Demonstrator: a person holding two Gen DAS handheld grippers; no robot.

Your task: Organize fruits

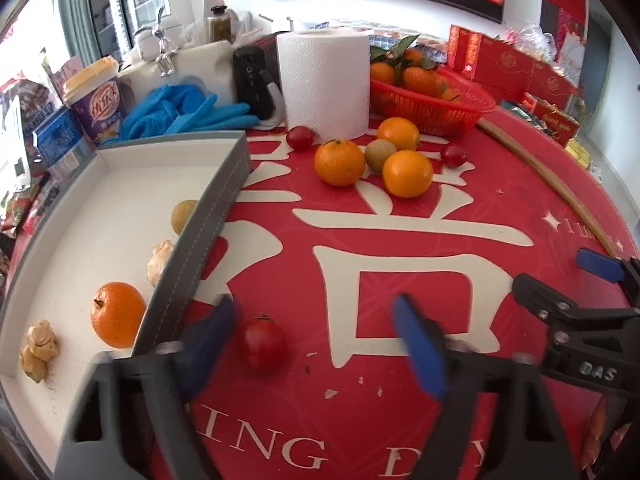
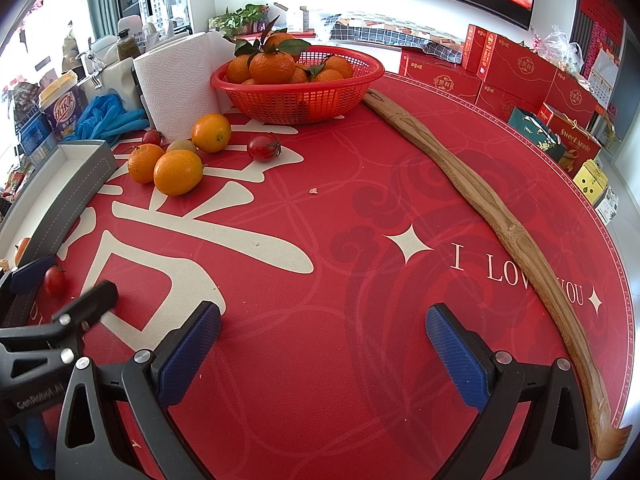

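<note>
Red cherry tomato [image 1: 264,342] lies on red mat beside grey tray [image 1: 192,240]

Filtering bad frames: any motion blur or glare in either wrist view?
Left wrist: left gripper fingers smeared by blur, cherry tomato soft, far fruit sharp. Right wrist: right gripper crisp; window blown out at left; fisheye bends the wooden stick.

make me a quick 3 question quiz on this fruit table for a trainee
1. True or false: the left gripper is shut on the cherry tomato.
2. What lies inside the grey tray? A) only tomatoes B) an orange, ginger pieces and a small yellowish fruit C) nothing
3. Fill in: the paper towel roll stands beside the red ____ of leafy oranges.

Key
1. False; the jaws are open and the tomato lies on the mat between them.
2. B
3. basket
</note>
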